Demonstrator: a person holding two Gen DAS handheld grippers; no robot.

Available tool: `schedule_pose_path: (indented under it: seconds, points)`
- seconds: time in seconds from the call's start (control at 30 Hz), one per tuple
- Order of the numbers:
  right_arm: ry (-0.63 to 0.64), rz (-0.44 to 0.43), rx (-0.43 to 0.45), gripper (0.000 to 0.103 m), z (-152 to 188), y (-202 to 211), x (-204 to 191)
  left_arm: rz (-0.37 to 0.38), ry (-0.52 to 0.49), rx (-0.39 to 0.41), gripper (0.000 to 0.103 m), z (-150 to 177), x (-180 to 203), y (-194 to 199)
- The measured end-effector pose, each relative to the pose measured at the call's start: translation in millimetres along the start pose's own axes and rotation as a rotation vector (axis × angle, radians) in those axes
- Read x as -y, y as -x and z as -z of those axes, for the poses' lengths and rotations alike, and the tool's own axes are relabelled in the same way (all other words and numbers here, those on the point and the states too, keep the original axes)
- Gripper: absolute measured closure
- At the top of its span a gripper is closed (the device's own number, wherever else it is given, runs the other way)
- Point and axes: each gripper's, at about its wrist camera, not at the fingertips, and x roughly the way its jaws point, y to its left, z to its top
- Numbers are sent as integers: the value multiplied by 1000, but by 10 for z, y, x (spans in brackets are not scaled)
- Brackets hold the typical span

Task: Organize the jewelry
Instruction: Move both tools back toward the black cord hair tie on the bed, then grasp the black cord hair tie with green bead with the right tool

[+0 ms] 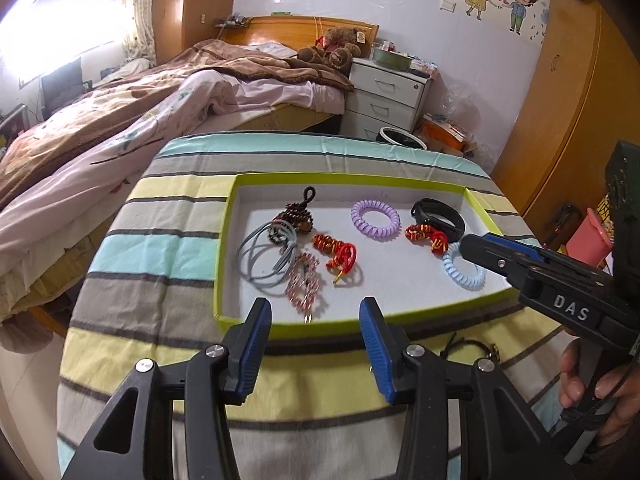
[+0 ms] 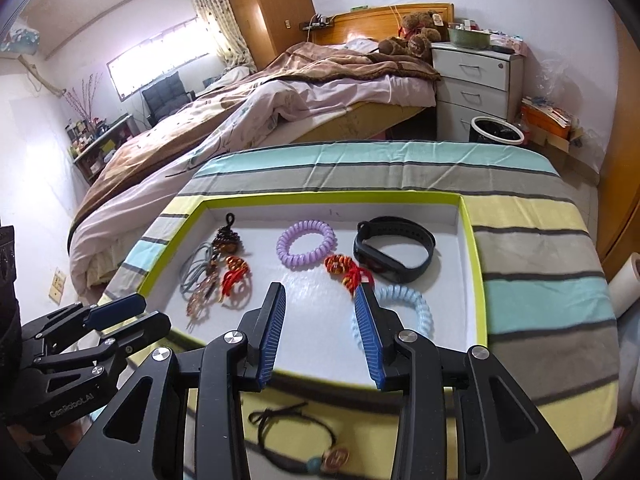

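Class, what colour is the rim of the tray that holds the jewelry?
Lime green rim, with a white floor inside; the right wrist view shows it best.

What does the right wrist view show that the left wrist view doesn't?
Only the right wrist view: the whole black cord bracelet with its charms, lying on the striped cloth outside the tray; the left gripper from its side.
Only the left wrist view: the right gripper from its side, and the hand holding it.
Both: the green-rimmed tray, purple coil, blue coil, black band, both grippers open and empty.
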Motion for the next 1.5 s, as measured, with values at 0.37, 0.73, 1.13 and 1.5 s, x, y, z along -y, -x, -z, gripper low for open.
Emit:
schedule_pose_path:
  seconds: [0.37, 0.73, 1.13, 1.5]
  points:
    - [-1, 38, 1, 65, 333, 267, -44, -2, 28, 11, 55, 297, -64, 217]
    - [-13, 89, -59, 65, 638, 313, 11, 24, 74, 15, 55, 552, -181, 348]
    - [84, 178, -132, 64, 784, 135, -170, 66, 109, 2, 55, 701, -272, 352]
    - [68, 201, -114, 73, 792, 121, -170, 88, 101, -41, 54, 746, -222, 276]
